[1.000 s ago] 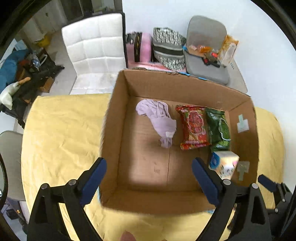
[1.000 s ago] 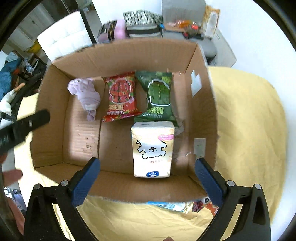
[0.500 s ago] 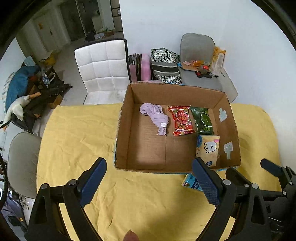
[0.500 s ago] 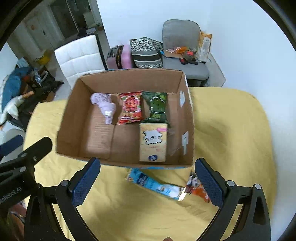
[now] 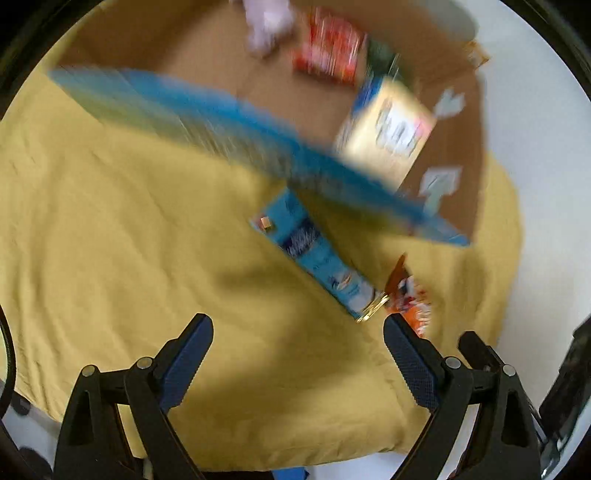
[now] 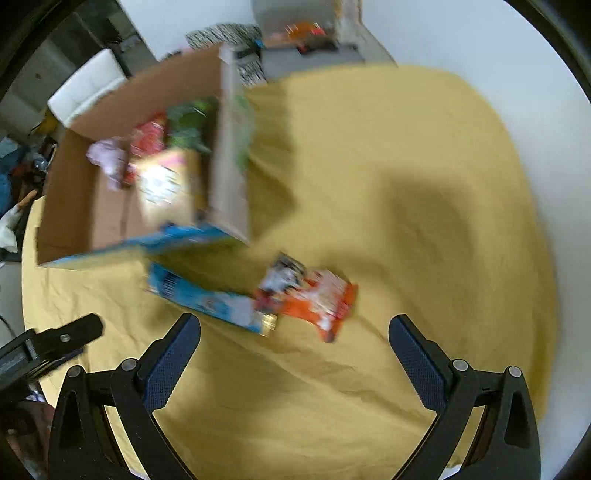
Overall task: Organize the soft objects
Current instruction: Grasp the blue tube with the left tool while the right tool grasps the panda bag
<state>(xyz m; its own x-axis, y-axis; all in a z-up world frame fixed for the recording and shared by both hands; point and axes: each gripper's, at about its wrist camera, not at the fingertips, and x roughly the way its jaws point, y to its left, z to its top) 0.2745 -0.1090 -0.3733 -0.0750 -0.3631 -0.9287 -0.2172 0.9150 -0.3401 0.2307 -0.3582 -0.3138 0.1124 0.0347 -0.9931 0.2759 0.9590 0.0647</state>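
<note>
Both views are motion-blurred. A cardboard box [image 5: 207,51] [image 6: 107,218] on a yellow cloth holds a lilac cloth [image 5: 266,22] [image 6: 107,158], a red packet [image 5: 328,51] [image 6: 147,136], a green packet [image 6: 188,125] and a tissue pack [image 5: 388,129] [image 6: 162,184]. A blue packet [image 5: 317,258] [image 6: 207,299] and an orange packet [image 5: 410,299] [image 6: 314,299] lie on the cloth in front of the box. My left gripper [image 5: 295,358] is open and empty, just short of the blue packet. My right gripper [image 6: 295,354] is open and empty, just short of both packets.
The yellow cloth [image 6: 406,184] covers the table. A white chair [image 6: 85,92], a grey chair [image 6: 314,40] with small items and a patterned bag [image 6: 225,33] stand behind the table. The left gripper's finger [image 6: 55,339] shows at the right wrist view's left edge.
Both grippers have come down and forward toward the cloth in front of the box; the blue and orange packets now lie close ahead of the fingers. Both stay open.
</note>
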